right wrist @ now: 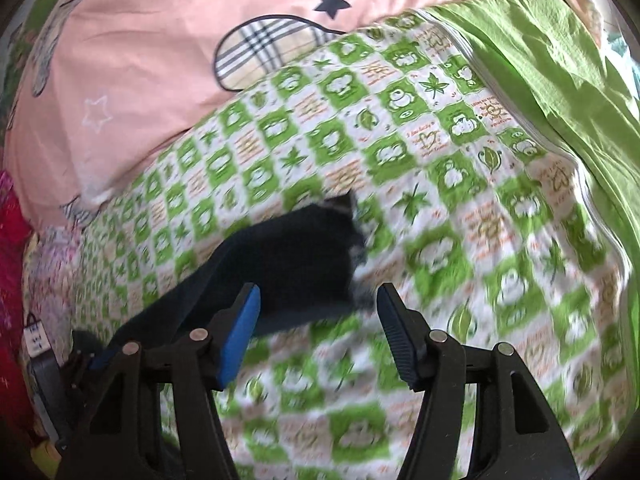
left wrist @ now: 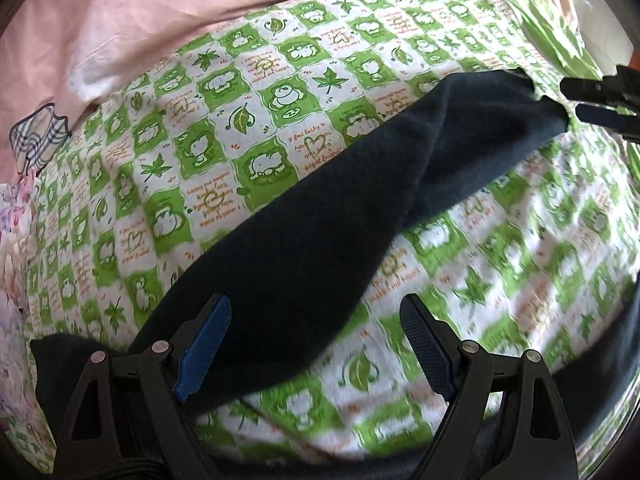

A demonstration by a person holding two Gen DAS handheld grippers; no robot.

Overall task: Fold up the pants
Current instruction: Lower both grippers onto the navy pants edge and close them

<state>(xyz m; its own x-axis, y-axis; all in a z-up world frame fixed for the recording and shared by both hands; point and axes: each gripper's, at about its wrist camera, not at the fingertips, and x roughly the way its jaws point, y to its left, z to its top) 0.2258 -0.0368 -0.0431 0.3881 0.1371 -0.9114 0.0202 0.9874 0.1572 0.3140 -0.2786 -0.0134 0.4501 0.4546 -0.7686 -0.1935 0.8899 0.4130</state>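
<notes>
The dark navy pants (left wrist: 320, 216) lie as a long folded strip across a green-and-white checked bedspread (left wrist: 200, 128). In the left wrist view my left gripper (left wrist: 316, 336) is open, its blue left pad over the pants' near end. The right gripper (left wrist: 592, 100) shows at the far right, just beyond the pants' far end. In the right wrist view the pants (right wrist: 296, 248) lie ahead and left of my right gripper (right wrist: 318, 324), which is open and empty above the bedspread (right wrist: 440, 184).
A pink quilt (right wrist: 140, 60) with stars and plaid patches lies behind the bedspread. A plain green sheet (right wrist: 560, 64) bunches at the right. Floral fabric (left wrist: 12, 248) sits at the left edge. Red cloth (right wrist: 12, 248) shows far left.
</notes>
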